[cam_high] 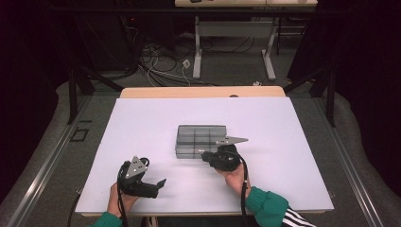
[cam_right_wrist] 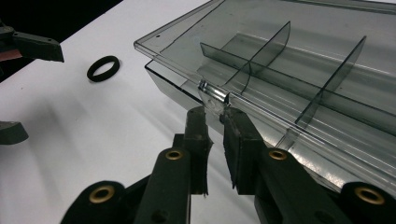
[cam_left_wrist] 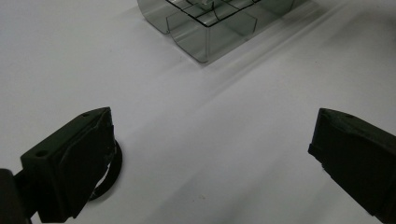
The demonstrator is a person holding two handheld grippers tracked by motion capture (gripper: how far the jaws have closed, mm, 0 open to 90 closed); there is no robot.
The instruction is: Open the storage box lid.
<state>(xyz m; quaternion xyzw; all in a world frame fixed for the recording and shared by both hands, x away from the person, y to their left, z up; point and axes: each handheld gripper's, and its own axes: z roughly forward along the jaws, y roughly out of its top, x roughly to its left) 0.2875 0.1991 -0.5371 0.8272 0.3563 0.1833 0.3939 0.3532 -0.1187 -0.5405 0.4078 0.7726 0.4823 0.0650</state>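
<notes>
Black rubber ring (cam_left_wrist: 108, 173) lay on the white table (cam_high: 142, 123), touching the left jaw tip of the left gripper (cam_left_wrist: 210, 158), at about seven o'clock from the clear plastic compartment box (cam_high: 200, 140). Left gripper's jaws stood wide apart, holding nothing. Toward centre, sat the box near the table's middle, lid (cam_right_wrist: 261, 60) lifted slightly at the near edge. At the box's five o'clock corner, had the right gripper (cam_right_wrist: 215, 116) nearly together, pinched on the lid's small front latch tab (cam_right_wrist: 213, 95).
</notes>
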